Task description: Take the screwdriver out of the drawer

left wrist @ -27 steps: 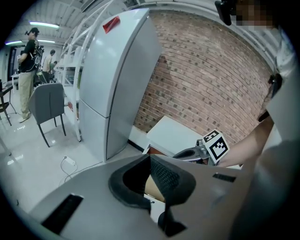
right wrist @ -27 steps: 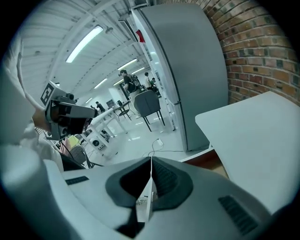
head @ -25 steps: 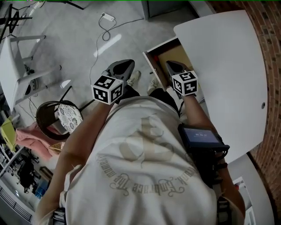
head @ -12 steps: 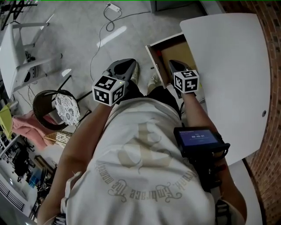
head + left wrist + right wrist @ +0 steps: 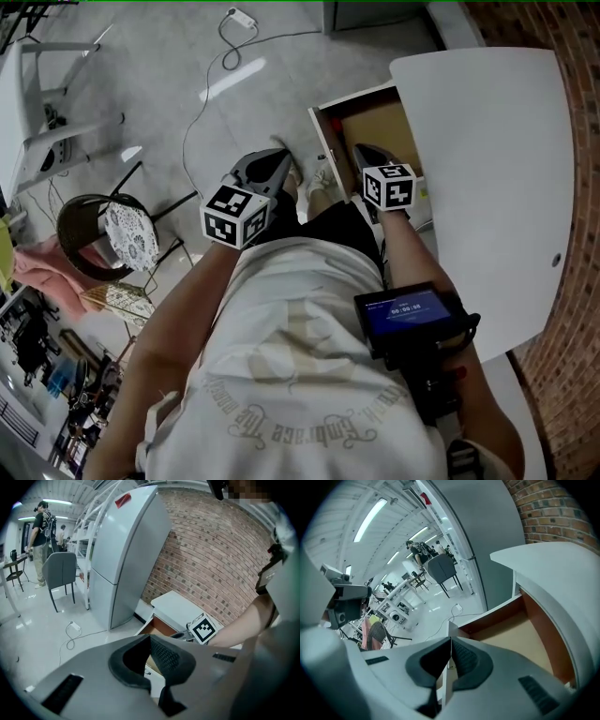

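Observation:
The wooden drawer (image 5: 375, 117) stands pulled out from under the white tabletop (image 5: 487, 159). Its brown floor (image 5: 520, 630) shows bare, and I see no screwdriver in any view. My right gripper (image 5: 362, 151) hangs over the drawer's near end, jaws shut with nothing between them (image 5: 451, 640). My left gripper (image 5: 281, 156) is to the left of the drawer front, above the floor, also shut and empty (image 5: 150, 637). The left gripper view shows the drawer (image 5: 157, 626) and the right gripper's marker cube (image 5: 204, 628) beyond the jaws.
A round chair (image 5: 103, 234) stands at the left, and a white cable (image 5: 220, 70) trails over the grey floor. A brick wall (image 5: 572, 281) runs along the right. A tall grey cabinet (image 5: 126, 550) stands behind the table. People stand far off (image 5: 40, 541).
The head view has shifted a little. My left gripper sits slightly lower in the picture. My right gripper stays over the drawer's near end. Both pairs of jaws are still shut.

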`<state>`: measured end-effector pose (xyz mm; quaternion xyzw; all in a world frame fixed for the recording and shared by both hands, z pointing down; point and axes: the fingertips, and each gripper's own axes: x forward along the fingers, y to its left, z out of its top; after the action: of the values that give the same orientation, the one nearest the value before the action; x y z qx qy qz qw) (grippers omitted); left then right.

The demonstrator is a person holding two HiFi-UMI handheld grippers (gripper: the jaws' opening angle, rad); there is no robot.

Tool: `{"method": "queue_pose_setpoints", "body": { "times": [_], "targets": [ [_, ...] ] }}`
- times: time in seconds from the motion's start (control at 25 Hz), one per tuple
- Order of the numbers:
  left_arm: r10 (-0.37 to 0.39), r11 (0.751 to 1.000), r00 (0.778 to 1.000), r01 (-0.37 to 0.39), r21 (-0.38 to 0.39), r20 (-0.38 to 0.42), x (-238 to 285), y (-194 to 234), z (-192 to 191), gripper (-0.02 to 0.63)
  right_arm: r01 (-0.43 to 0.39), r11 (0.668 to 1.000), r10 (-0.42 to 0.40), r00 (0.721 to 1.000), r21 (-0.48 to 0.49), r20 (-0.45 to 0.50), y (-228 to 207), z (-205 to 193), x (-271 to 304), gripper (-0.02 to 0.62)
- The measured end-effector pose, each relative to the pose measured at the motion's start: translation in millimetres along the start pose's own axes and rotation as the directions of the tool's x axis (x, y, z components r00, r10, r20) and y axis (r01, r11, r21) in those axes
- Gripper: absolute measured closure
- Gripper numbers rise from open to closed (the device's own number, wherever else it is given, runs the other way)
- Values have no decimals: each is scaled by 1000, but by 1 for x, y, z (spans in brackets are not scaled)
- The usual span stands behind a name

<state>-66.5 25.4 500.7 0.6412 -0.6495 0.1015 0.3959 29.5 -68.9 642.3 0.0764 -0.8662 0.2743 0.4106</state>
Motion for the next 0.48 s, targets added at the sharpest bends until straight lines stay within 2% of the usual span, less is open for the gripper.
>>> {"method": "queue_pose_setpoints", "body": {
  "times": [0.32, 0.48],
  "targets": [
    [15, 999, 1000, -15, -48, -7, 10, -2, -15, 586, 5, 1000, -5, 999, -18, -35, -10, -4, 5, 571],
    [18, 996, 1000, -18, -83, -6, 17, 2, -27, 586, 8, 1000, -9, 998, -18, -67, -15, -19, 12, 571]
  ]
}}
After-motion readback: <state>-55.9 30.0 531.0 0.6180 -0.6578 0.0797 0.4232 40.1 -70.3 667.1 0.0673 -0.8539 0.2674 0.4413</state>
